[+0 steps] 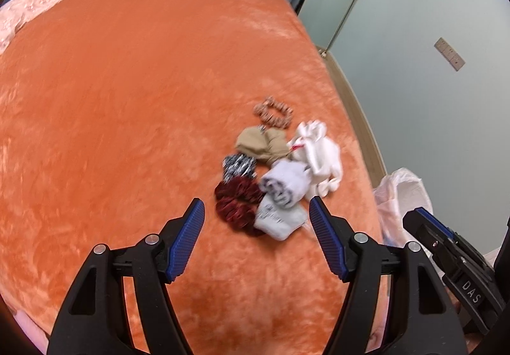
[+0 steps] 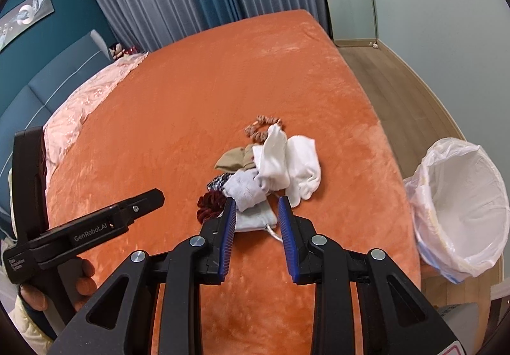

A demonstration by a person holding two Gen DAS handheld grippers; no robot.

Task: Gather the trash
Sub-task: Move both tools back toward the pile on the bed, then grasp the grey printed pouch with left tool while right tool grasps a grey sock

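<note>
Socks and scrunchies lie in one small heap on the orange bed [image 1: 127,100], toward its right edge. Going from left to right in the left wrist view: a dark red scrunchie [image 1: 237,200], a black-and-white scrunchie [image 1: 239,165], a tan sock [image 1: 263,144], a rolled grey sock [image 1: 283,183] with a pale grey sock [image 1: 280,218] just below it bearing print too blurred to read, a pinkish scrunchie [image 1: 272,111] at the far end, and white socks [image 1: 318,157] rightmost. The pieces touch or overlap one another.

The left hand-held gripper [image 1: 256,218] hovers near the heap with its blue pads well apart and nothing clamped; the red scrunchie and pale grey sock show in the gap. Its side, seen from the right wrist view, reads "GenRobot.AI", held by a hand [image 2: 79,281].

The right hand-held gripper [image 2: 256,214] has its jaws partly apart, not pressing on anything, as far as the view lets one judge; the pale grey sock lies beyond the tips. Its body carries the letters "DAS".

Left of the heap the bed is wide open orange cover up to a pink quilt [image 2: 83,103]. Right of the bed edge stands a bin lined with a white bag [image 2: 462,205], mouth open, on the wood floor [image 2: 398,93].
</note>
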